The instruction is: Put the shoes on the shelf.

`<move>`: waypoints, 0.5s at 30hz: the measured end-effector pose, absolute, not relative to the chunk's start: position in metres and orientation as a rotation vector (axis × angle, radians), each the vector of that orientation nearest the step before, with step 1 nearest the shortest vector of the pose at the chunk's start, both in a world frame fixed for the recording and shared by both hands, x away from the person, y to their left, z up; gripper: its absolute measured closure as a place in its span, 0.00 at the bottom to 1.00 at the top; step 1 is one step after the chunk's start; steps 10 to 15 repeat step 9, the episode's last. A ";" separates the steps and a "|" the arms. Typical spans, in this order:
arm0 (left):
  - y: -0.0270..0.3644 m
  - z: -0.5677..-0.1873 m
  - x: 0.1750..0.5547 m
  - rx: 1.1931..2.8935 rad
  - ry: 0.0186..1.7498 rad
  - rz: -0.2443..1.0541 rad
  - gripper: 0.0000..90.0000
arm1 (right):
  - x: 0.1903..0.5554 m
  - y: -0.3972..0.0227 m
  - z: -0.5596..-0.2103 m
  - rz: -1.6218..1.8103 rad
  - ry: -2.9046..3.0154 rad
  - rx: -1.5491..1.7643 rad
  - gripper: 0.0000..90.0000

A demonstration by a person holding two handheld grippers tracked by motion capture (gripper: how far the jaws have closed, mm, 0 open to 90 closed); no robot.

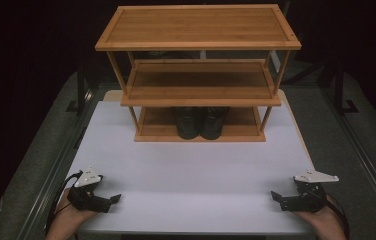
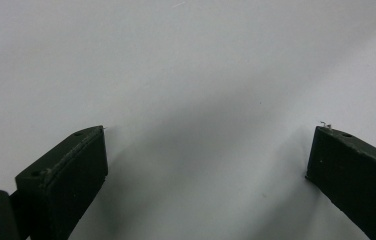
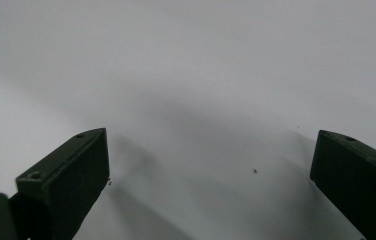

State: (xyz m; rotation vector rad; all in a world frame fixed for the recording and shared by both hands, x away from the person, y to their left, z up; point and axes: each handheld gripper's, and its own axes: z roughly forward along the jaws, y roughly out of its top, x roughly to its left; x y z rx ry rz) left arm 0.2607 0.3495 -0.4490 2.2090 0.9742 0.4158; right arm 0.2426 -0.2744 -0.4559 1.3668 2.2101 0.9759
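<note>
The pair of black shoes (image 1: 201, 122) stands in the middle of the high view, on the lowest board of a wooden rack (image 1: 198, 27) with three levels. The two shoes are side by side, touching each other, with the toes toward the camera, and the two boards above them carry nothing. The rack itself stands at the far part of the white table (image 1: 191, 165), in the upper half of the frame.

The left gripper (image 1: 110, 199) is low at the lower left of the high view and the right gripper (image 1: 277, 196) at the lower right, each near the front edge of the table and well apart from the shoes. In both gripper views the two black jaws are wide apart with only bare white surface between them, so neither one holds anything. The jaws point inward, toward the middle of the table.

I judge that the work of putting the shoes in the rack looks finished: the pair sits neatly on the shelf and both tools are free and far from it. As far as the pictures show, little is left except to rest the hands.
</note>
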 end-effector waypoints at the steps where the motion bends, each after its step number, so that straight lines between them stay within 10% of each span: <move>1: 0.349 -0.449 0.261 2.210 0.973 0.418 0.02 | 0.242 -0.274 -0.456 0.955 2.209 1.369 0.02; 15: 0.349 -0.450 0.260 2.209 0.973 0.419 0.02 | 0.243 -0.271 -0.458 0.910 2.216 1.374 0.02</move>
